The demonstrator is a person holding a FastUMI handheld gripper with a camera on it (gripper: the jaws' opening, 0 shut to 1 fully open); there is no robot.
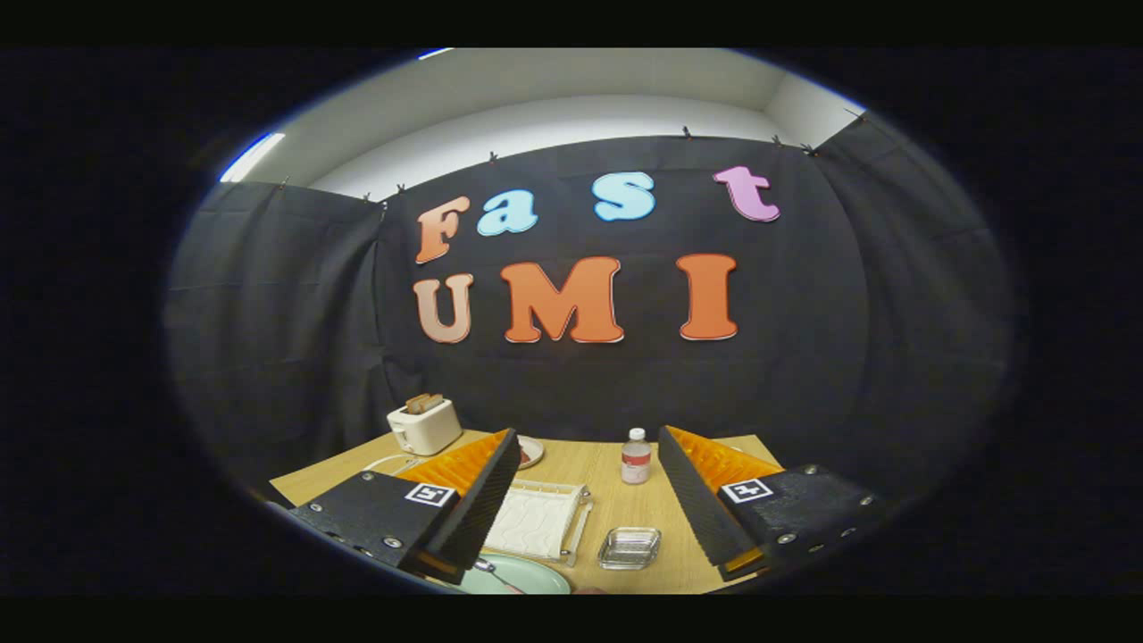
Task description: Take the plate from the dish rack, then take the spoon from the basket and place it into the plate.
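Pale wooden desk [616, 500]. Cream toaster [425, 425] holding bread slices, far beyond the gripper's left finger. Small clear bottle [636, 456] with red-and-white label and a square clear glass dish [629, 547], between the fingers.

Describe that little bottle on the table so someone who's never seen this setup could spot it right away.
Start at the wooden table before the black cloth wall. Beyond the open tool, whose fingers hold nothing, stands a small clear bottle, upright, nearer the right finger. Its white cap and red label set it apart from the flat glass dish in front of it.
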